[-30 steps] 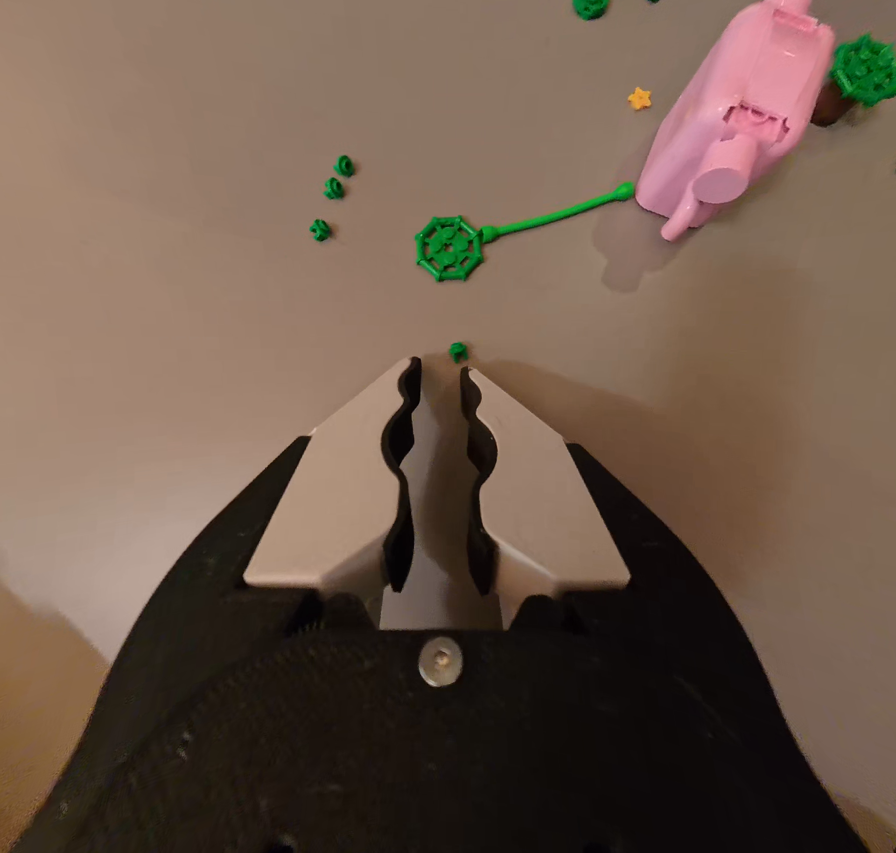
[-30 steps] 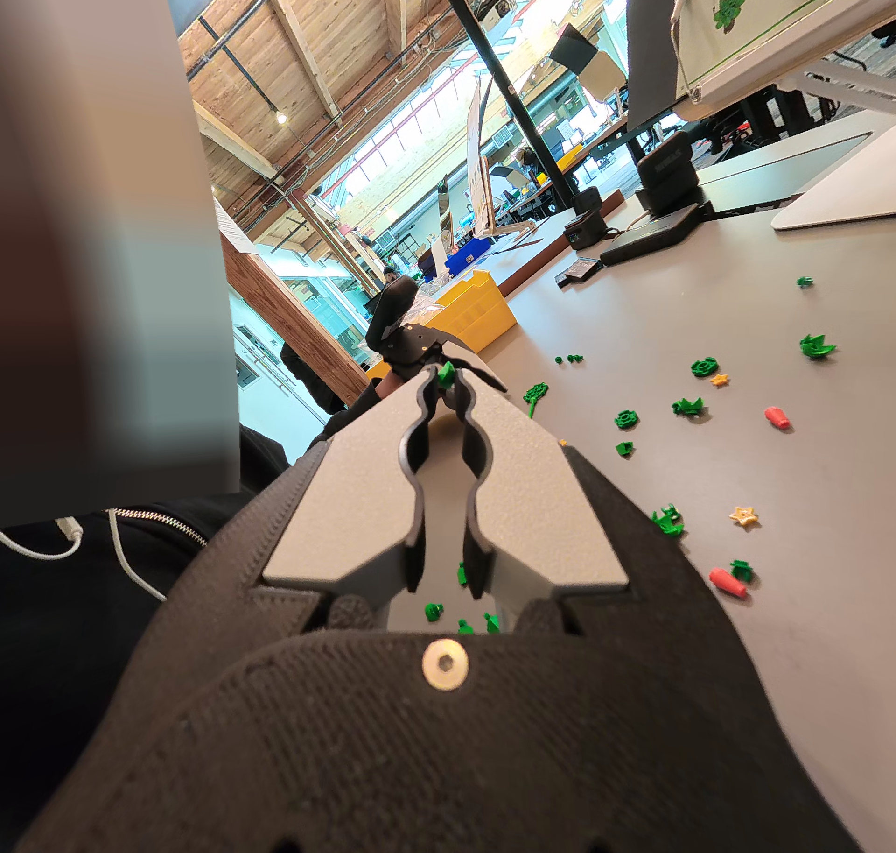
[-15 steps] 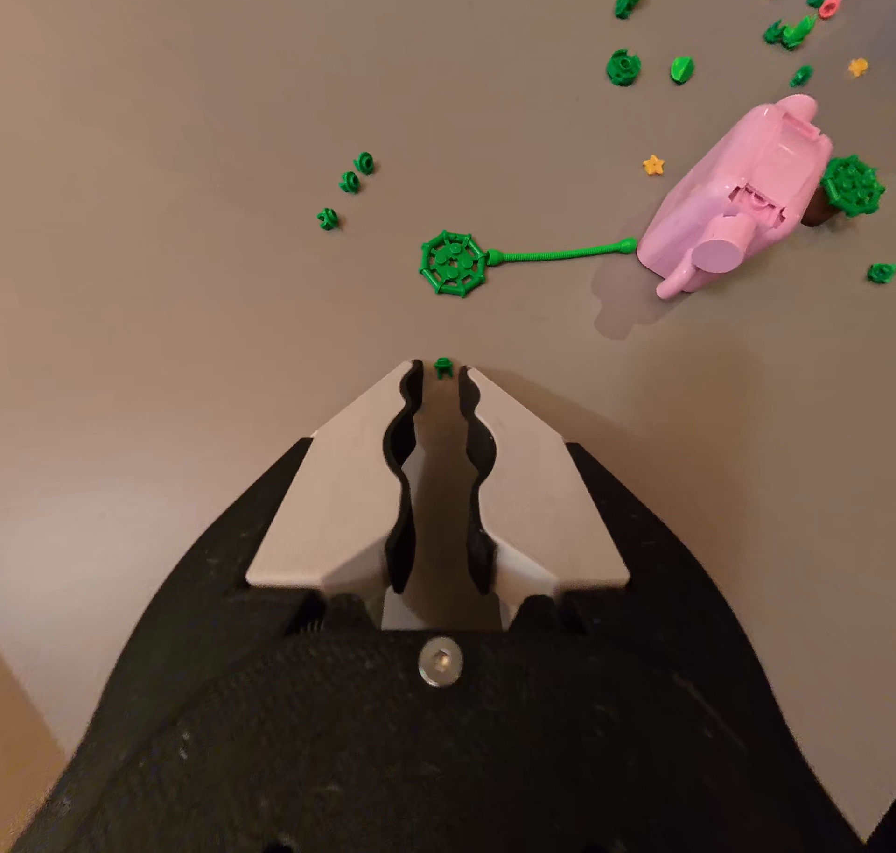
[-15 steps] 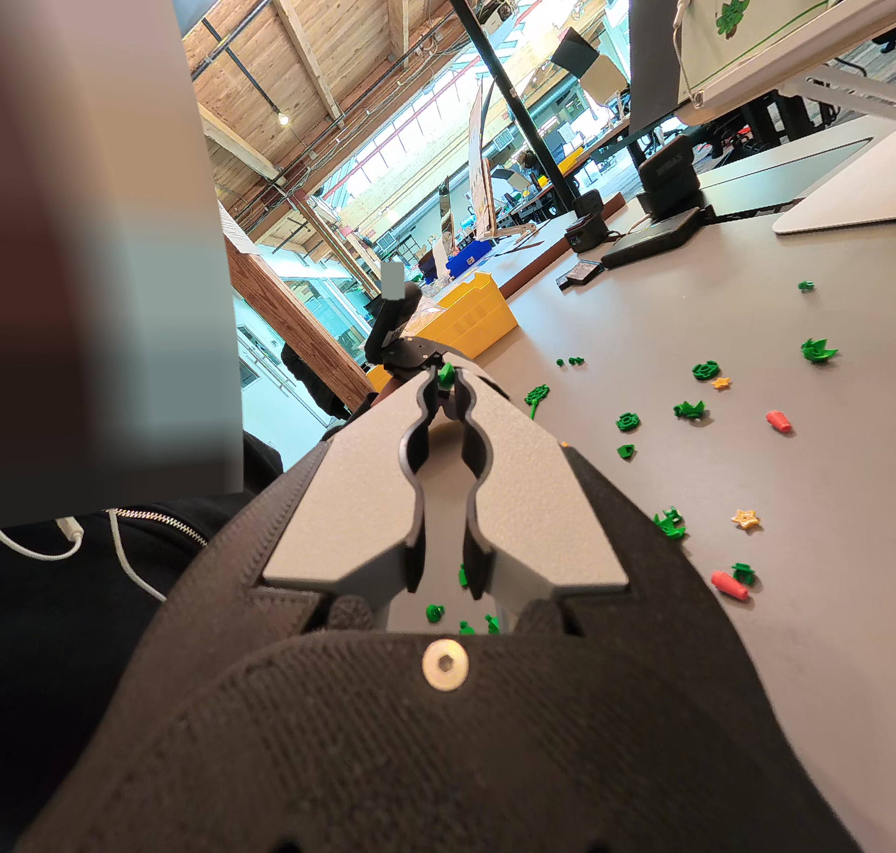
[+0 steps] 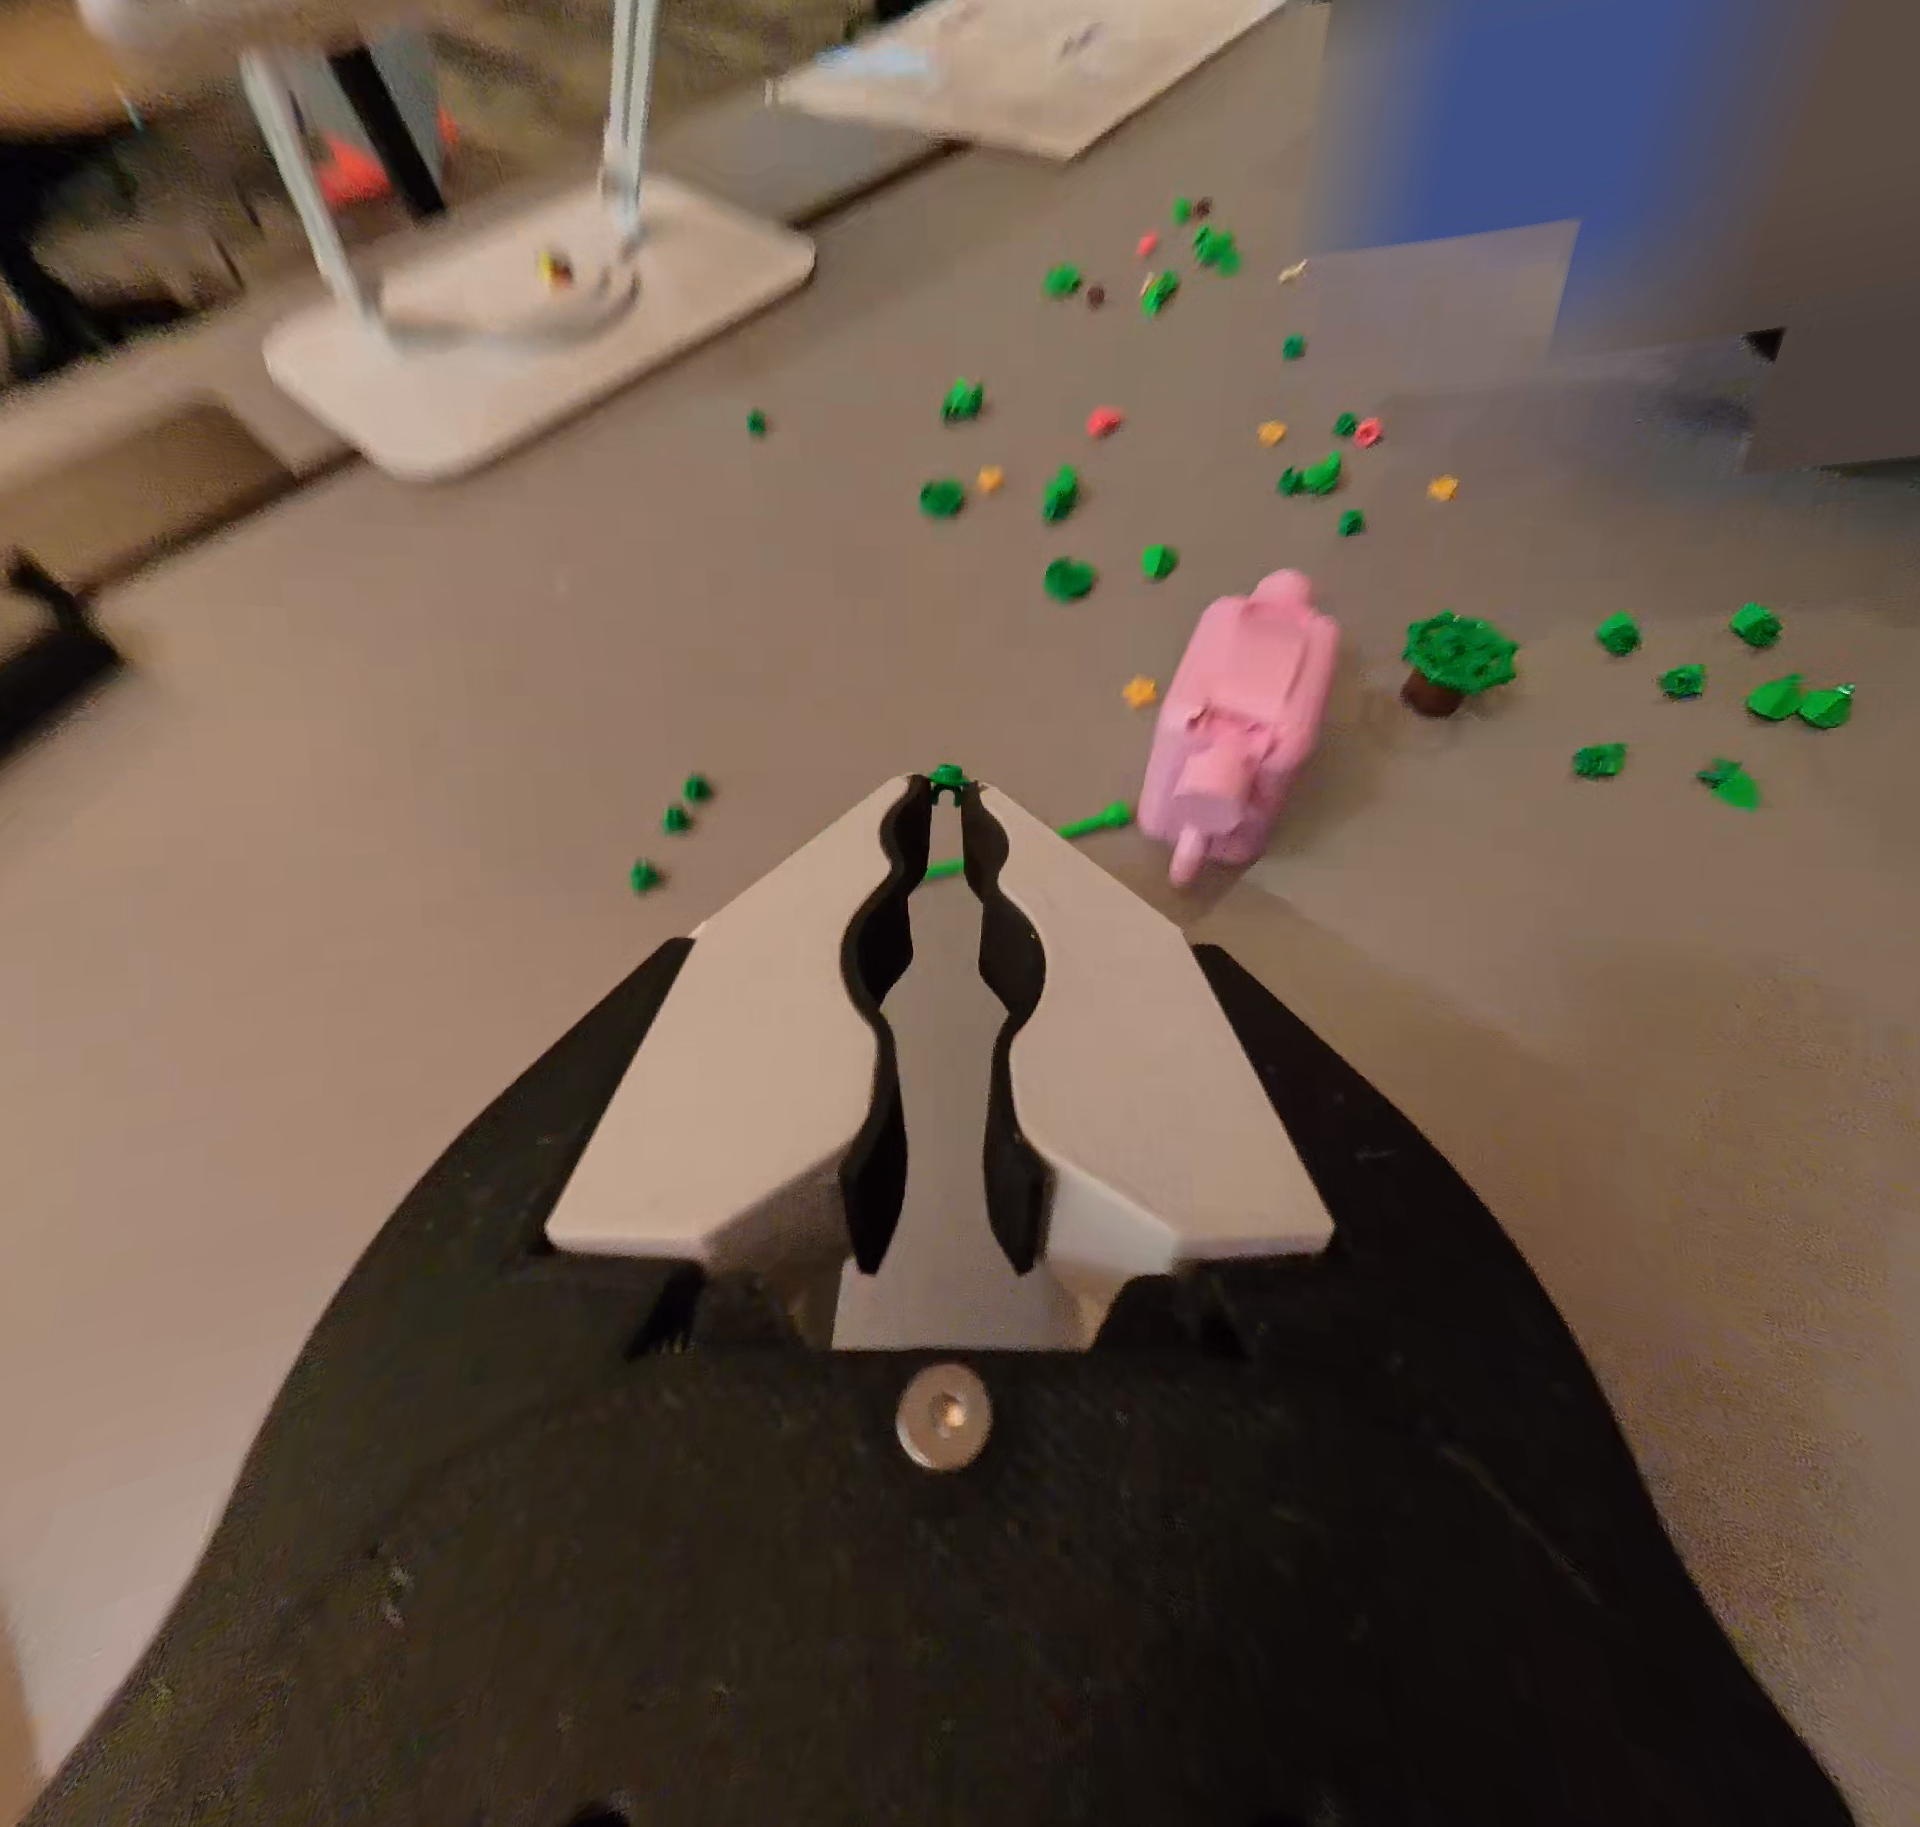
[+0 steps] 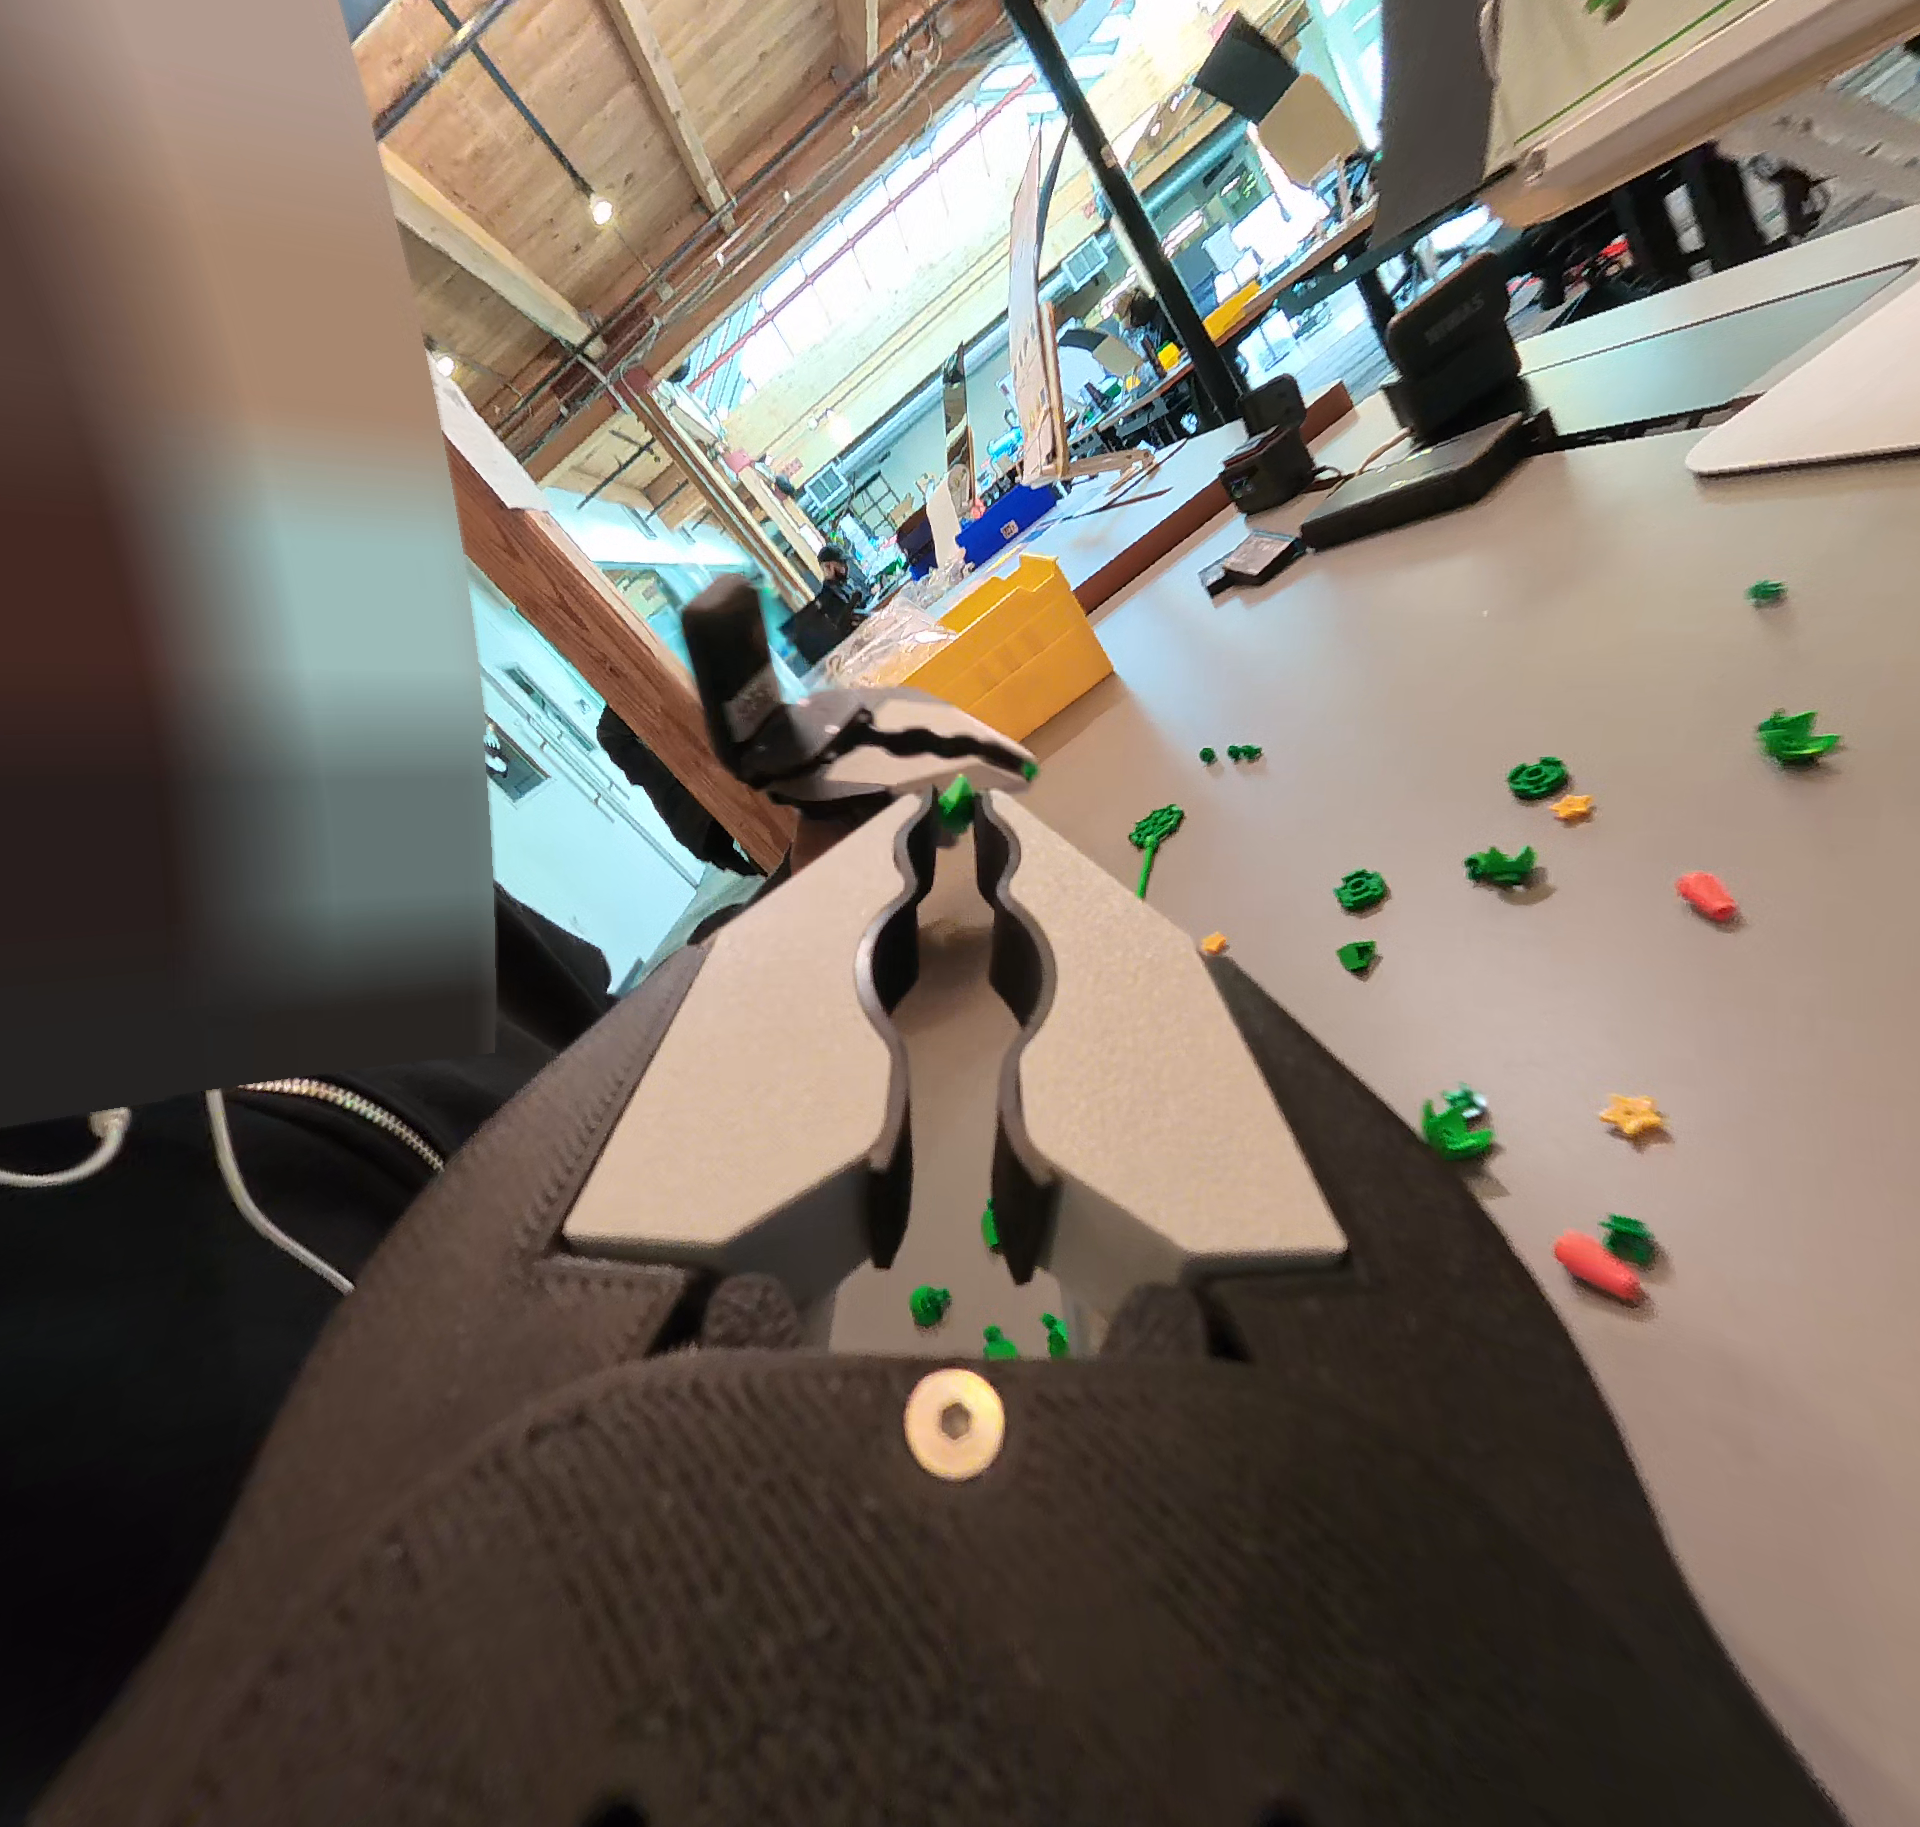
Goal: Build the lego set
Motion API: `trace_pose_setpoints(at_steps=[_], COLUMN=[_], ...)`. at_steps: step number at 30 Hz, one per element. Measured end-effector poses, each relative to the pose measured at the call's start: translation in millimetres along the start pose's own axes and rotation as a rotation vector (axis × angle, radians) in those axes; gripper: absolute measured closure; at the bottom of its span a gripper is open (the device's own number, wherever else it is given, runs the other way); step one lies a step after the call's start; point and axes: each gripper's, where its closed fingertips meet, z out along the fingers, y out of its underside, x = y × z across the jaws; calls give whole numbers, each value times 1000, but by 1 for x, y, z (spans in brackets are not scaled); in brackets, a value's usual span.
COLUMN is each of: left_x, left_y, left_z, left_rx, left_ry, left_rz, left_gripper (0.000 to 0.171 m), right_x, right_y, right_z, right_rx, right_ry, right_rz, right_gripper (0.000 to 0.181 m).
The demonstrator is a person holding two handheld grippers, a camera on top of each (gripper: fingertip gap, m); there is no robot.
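The left tongs [image 5: 945,788] are raised off the grey tabletop [image 5: 416,738] and point forward at a shallow downward angle, tips nearly together and pinching a tiny green stud piece [image 5: 945,778] at their very end. In the right wrist view the left tongs [image 6: 997,761] show side-on just beyond the right tongs [image 6: 954,813], reaching in from the left with the green bit at their tip.

The right tongs are held above the tabletop too, aimed toward the left tongs, their tips closed on a small green leaf-like piece [image 6: 956,796]. The two pairs of tips come very near each other; whether the two pieces touch cannot be told.

Ahead and right of the left tongs a pink watering-can shape [image 5: 1242,728] lies on its side, with a thin green stem [image 5: 1091,823] reaching from its near end back behind the tips. Farther right stands a small green bush on a brown base [image 5: 1455,660]. Three tiny green studs [image 5: 673,821] lie just left of the tips. Beyond, scattered green, yellow star and red pieces [image 5: 1101,421] are spread over the tabletop, and a white stand base [image 5: 540,343] sits well off to the left.

Right of the right tongs lie a green web-shaped piece on a stem [image 6: 1155,832], two red carrot-like pieces [image 6: 1598,1281] and yellow stars [image 6: 1631,1117]; a yellow bin [image 6: 1023,650] sits behind the left tongs.
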Motion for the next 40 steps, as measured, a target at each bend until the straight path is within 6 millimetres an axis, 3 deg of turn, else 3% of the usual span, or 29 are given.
trace_pose_setpoints(at_steps=[7,11,15,23,40], left_x=[61,84,98,112,115], left_y=[-57,-72,-75,-87,-84], left_z=[13,24,38,41,45], left_rx=[156,171,150,194,227], left_ry=[-173,-335,-436,-486,-556], left_rz=[544,863,1059,1096,1264], left_gripper=[170,170,170,170,171], right_x=[-17,-26,-31,-17,-17], right_y=[18,35,40,33,46], right_z=[20,39,51,48,53], right_rx=[-32,-51,-4,114,70], right_ry=[-92,-137,-155,-151,-203], right_rz=[47,126,214,453,642], right_gripper=[177,177,177,177,177])
